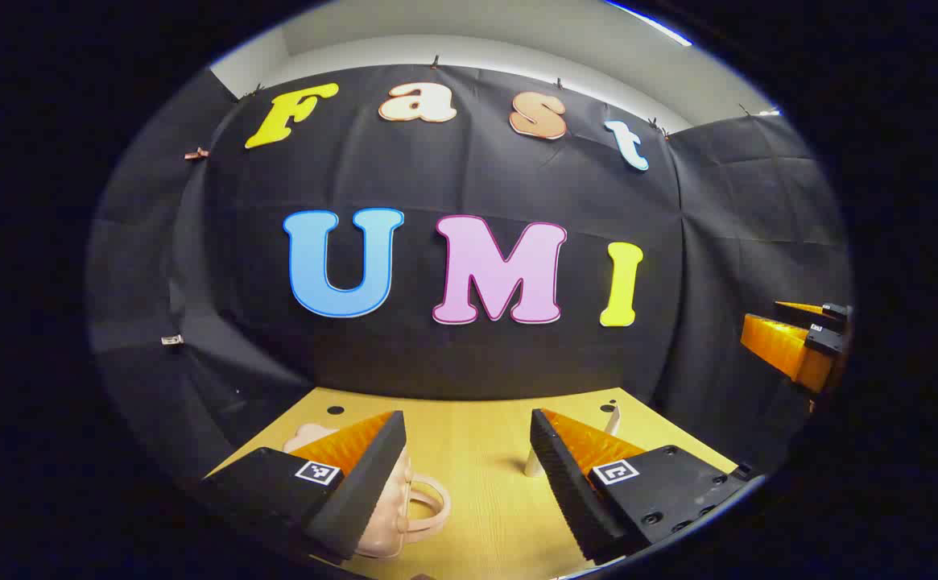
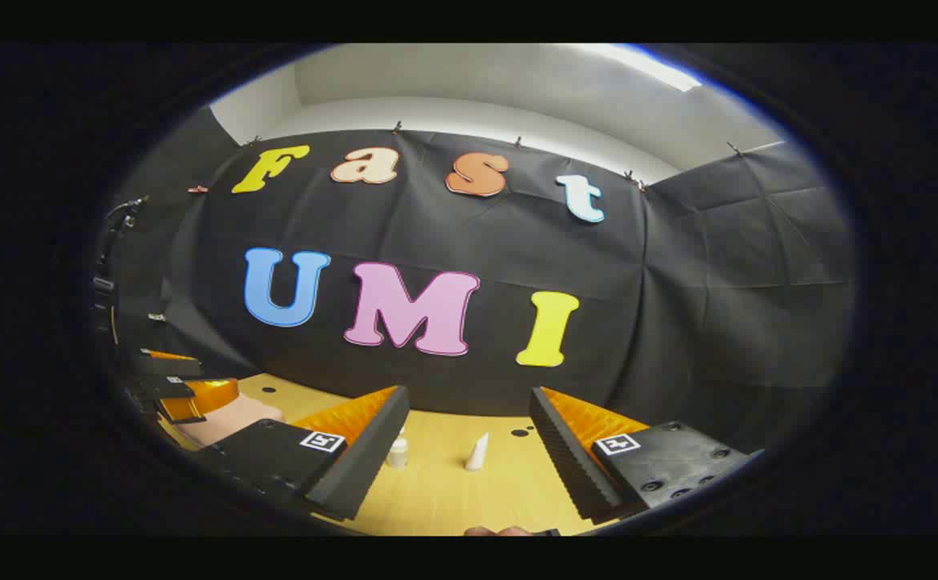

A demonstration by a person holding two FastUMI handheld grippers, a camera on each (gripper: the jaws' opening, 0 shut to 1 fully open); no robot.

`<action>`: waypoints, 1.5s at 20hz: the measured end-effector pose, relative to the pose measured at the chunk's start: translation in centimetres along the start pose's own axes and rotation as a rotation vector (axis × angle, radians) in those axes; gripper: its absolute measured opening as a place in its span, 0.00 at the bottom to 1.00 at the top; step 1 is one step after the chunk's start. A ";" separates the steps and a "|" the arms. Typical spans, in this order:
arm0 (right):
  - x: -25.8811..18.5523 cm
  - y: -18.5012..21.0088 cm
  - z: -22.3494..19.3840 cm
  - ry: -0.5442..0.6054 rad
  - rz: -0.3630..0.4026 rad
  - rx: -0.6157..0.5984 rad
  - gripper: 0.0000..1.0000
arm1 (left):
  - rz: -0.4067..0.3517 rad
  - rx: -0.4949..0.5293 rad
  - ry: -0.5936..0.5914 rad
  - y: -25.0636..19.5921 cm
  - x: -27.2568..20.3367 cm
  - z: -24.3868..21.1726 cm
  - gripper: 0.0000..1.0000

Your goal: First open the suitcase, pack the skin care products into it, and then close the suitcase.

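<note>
We hold both claws up off the table point(image 1: 469, 451), tilted toward the booth wall, so neither touches anything yet. In the left gripper view, the left claw point(image 1: 469, 475) stands with its fingers wide apart and nothing between them. Just under and beside its left finger sits the small pink suitcase point(image 1: 404, 515), lid down, its handle loop poking out toward the gap; we judge the claw hangs here because opening that case is the first step and the handle side is the near one. Ahead of the claw's right finger, a slim white tube point(image 1: 535, 459) stands upright on the table, apart from the suitcase. Far to the right, the right claw point(image 1: 799, 338) shows at the edge. In the right gripper view, the left claw point(image 2: 171, 387) hovers far left over the pink suitcase point(image 2: 227, 423). The right claw point(image 2: 469, 451) is also spread open and empty, and ahead between its fingers stand a small white bottle point(image 2: 397, 453) and the pointed white tube point(image 2: 477, 453), near each other but not touching. We think this claw waits over the skin care items so it can fetch them once the lid is up.
</note>
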State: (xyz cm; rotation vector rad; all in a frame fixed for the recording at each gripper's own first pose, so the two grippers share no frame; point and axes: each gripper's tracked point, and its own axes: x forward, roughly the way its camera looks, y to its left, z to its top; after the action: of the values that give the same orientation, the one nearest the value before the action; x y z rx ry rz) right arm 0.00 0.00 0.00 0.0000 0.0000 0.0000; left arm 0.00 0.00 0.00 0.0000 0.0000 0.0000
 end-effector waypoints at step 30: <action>3.5 -5.8 -6.2 0.112 0.000 0.034 0.96 | 0.127 0.025 0.535 2.2 10.9 -18.1 0.98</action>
State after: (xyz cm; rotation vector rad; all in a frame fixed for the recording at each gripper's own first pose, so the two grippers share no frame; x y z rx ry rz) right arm 3.49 -5.82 -6.16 0.0336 0.1123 0.0004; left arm 10.87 2.19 -18.05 0.0248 0.5348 0.1270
